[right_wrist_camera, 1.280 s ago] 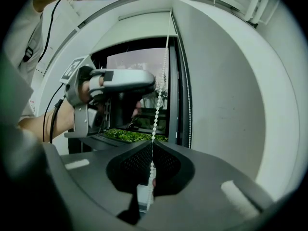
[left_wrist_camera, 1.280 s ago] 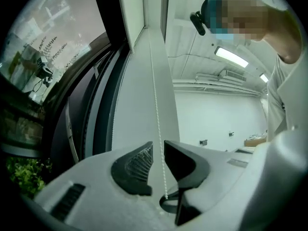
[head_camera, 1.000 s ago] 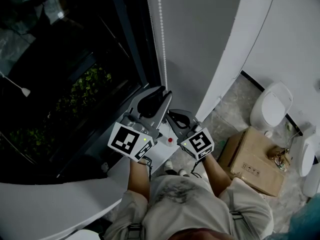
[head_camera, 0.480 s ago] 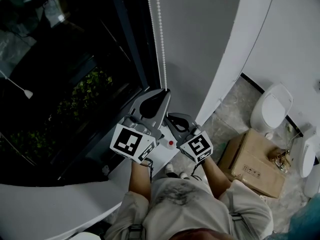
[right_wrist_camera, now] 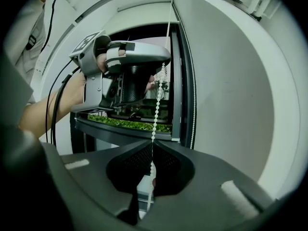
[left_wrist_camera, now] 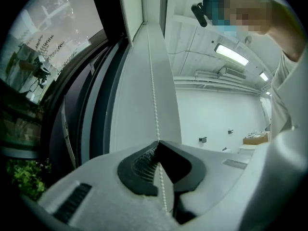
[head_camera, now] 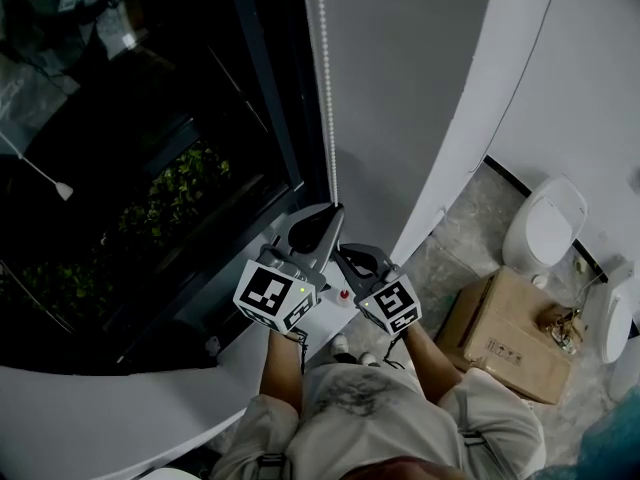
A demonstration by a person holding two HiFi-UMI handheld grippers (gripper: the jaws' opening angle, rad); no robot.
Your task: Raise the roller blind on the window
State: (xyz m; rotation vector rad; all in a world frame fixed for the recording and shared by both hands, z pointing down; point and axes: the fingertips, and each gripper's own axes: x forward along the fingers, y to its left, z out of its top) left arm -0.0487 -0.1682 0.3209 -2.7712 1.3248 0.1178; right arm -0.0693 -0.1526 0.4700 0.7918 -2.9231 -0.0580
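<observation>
Window frame left and grey wall right crowd the bead chain; open floor lies further right

A dark window in a black frame fills the left, with green shrubs outside. White walls meet a grey marbled floor, where a cardboard box sits near a white toilet. A ceiling strip light glows.

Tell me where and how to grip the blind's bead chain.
Take the bead chain on its free-hanging run, coming from the room side with the fingers either side of it. It hangs thin and vertical beside the window frame, so closing across it traps the beads, as the left gripper does.
</observation>
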